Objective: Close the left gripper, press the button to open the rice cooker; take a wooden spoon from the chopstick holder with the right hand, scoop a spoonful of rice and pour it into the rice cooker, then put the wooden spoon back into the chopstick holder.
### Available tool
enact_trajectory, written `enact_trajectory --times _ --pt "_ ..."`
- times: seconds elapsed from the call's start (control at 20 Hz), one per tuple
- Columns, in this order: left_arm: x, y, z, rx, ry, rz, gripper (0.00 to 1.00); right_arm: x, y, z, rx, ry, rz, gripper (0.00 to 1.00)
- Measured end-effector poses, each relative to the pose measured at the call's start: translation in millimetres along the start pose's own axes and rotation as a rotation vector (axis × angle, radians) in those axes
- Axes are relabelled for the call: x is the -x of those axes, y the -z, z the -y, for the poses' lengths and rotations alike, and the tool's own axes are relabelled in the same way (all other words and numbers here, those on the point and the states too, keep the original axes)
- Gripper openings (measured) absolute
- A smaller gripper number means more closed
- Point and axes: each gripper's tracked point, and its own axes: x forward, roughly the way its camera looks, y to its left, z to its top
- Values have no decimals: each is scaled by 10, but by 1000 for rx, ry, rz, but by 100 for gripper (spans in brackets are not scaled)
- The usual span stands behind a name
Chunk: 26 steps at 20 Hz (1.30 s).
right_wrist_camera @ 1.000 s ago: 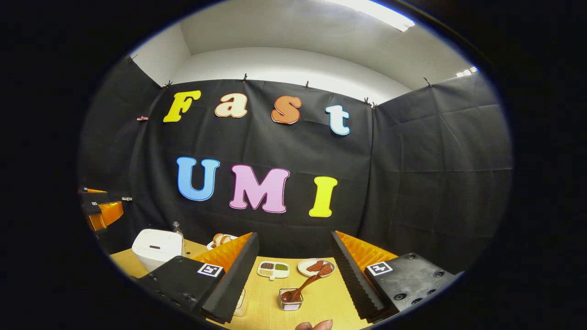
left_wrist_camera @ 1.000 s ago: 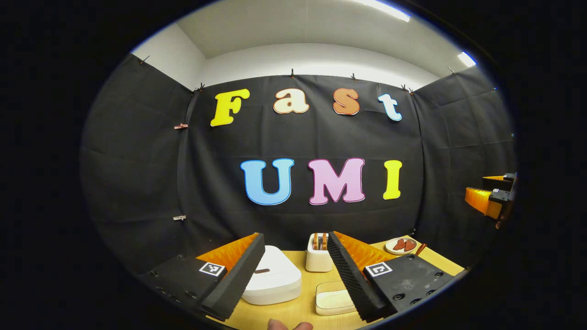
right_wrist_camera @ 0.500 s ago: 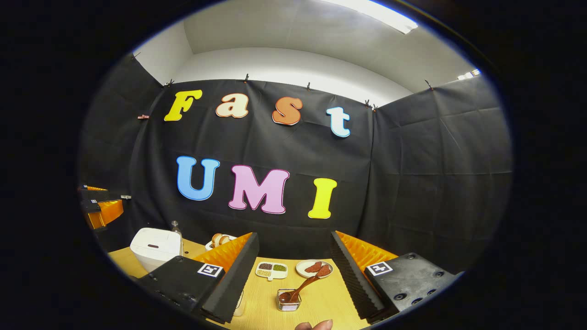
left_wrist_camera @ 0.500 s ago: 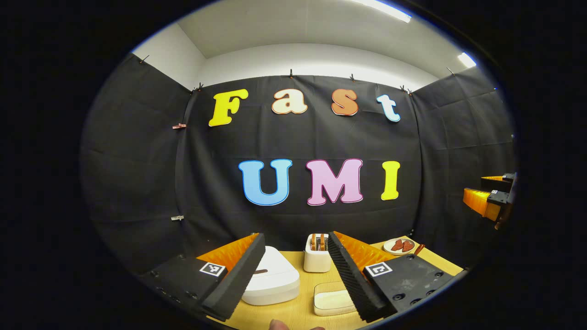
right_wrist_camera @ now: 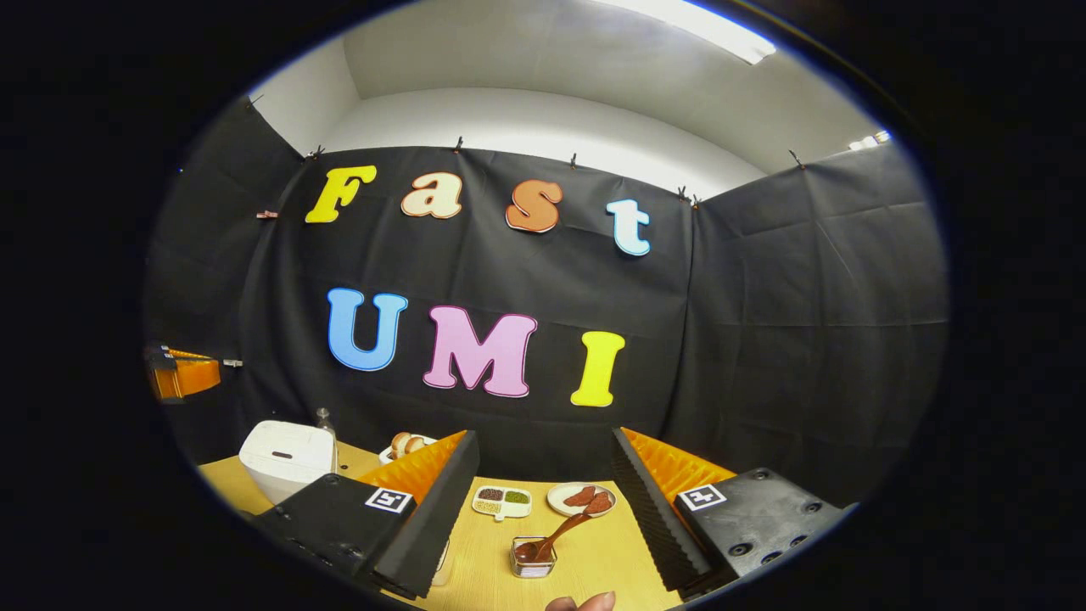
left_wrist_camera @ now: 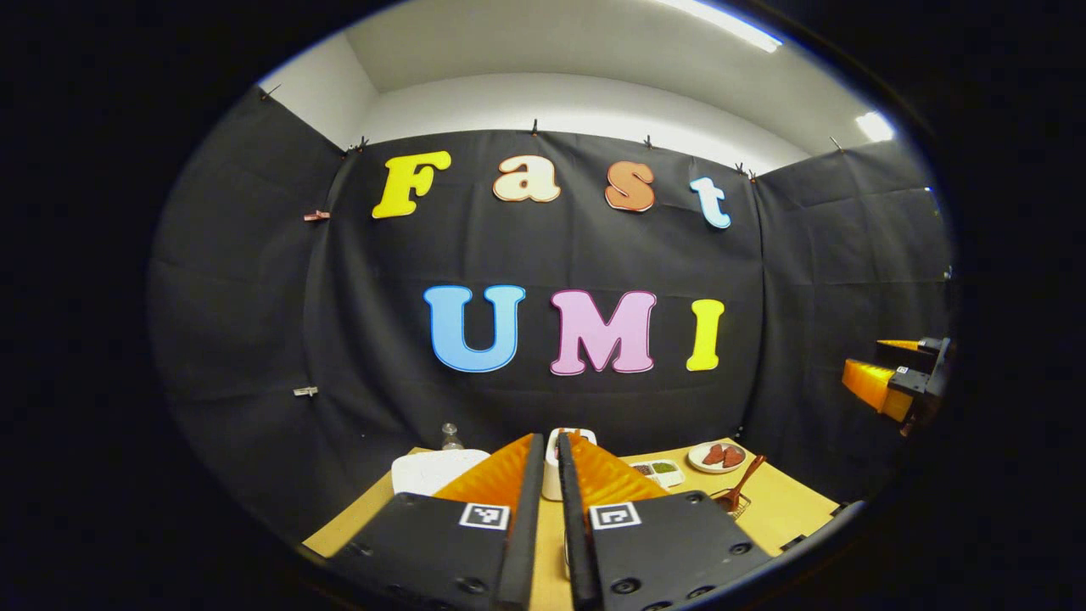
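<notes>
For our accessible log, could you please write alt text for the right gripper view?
The right tongs hang open above a wooden table, aimed at a wooden spoon resting in a small clear holder. The closed white rice cooker stands far left.

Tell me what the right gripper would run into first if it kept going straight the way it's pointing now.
Probably the small clear holder with the wooden spoon leaning in it: it sits on the table between the open fingers of the right gripper. Depth is hard to judge, so the gripper might pass above it.
</notes>
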Motion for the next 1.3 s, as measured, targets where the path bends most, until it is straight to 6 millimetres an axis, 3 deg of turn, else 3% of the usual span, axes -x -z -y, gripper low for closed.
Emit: enact_trajectory --times 0.05,0.2,0.4,0.7,0.95,1.3 --pt "-10 -20 -58 4 0 7 9 -3 6 10 2 3 0 98" --pt "-103 -26 -146 9 40 2 7 -18 9 3 9 1 -2 98" --pt "-347 129 -580 2 18 -82 9 -30 17 -4 13 2 -2 98" --pt "-957 839 -1098 175 51 -353 6 -53 81 82 58 49 -8 98" --pt "-1382 1417 -1295 330 112 -513 6 -63 79 65 82 67 -16 98" --pt "-1728 2112 -1539 374 77 -731 7 -149 88 59 85 90 -27 98"
